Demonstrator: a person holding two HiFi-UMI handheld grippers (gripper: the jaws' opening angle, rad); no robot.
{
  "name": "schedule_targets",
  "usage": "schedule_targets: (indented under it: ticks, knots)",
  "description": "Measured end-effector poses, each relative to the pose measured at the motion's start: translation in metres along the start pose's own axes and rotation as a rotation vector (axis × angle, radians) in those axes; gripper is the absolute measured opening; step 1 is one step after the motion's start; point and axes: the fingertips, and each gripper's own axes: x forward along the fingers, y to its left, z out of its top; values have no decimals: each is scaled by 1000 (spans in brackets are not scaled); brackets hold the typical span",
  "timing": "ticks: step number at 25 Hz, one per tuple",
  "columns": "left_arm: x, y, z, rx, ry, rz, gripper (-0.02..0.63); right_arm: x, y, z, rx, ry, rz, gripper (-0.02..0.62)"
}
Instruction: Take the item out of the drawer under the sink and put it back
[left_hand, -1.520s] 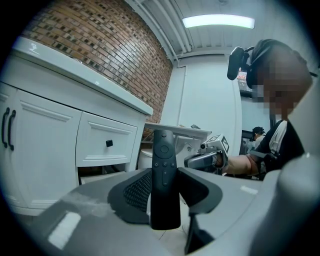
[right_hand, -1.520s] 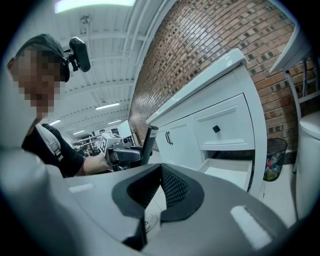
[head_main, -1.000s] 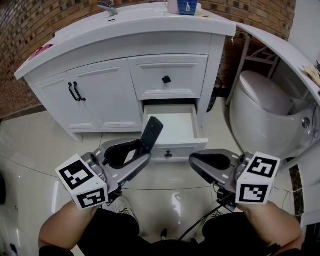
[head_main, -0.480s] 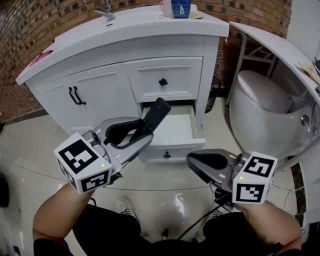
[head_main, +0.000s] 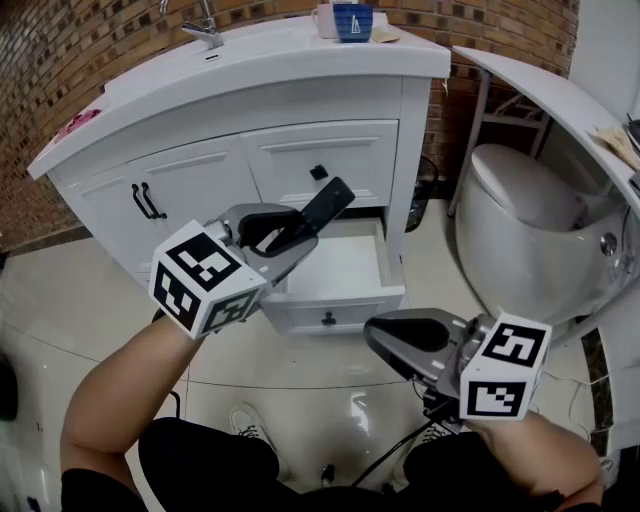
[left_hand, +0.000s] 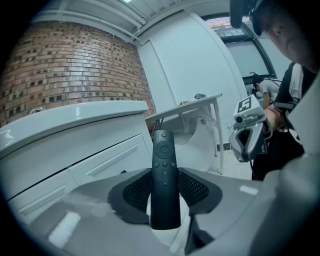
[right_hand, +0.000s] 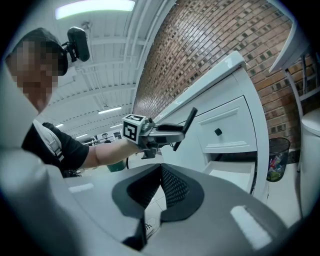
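Closest to me, my right tongs (head_main: 378, 336) hang low over the glossy floor, jaws pressed together with nothing between them (idle at this point, as I read it). They are well apart from the cabinet and a little below the front of the open drawer (head_main: 330, 314).

Up and to the left, my left tongs (head_main: 300, 238) are pinching the black remote (head_main: 328, 204) by its lower end. The pads sit on either side of its body, and the button end sticks out past the tips, slanting up and away from me. It is held in the air above the drawer's left front corner, touching neither the drawer nor the cabinet.

Beyond it, the lower drawer is pulled out and its white bed looks bare from here. The drawer above it is closed, and the white vanity (head_main: 200, 190) carries the sink top (head_main: 270, 60) at the far edge.

So I judge the taking-out half done: the item is clear of the drawer, and the return is in hand. Next I need to bring the left tongs down and right over the open bed, tip the remote flatter so its far end clears the upper drawer's front, lay it on the bottom and only then spread the jaws.
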Motion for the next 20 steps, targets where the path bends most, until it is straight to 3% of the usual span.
schedule_targets:
  ticks: [4, 14, 20]
  knots:
    - [34, 21, -18, 37, 67, 8, 167, -1, 2, 3, -2, -1, 16, 8]
    - [120, 40, -88, -29, 239, -18, 167, 6, 13, -13, -6, 70, 93, 8]
    - [151, 32, -125, 28, 345, -77, 167, 6, 14, -19, 3, 93, 116, 8]
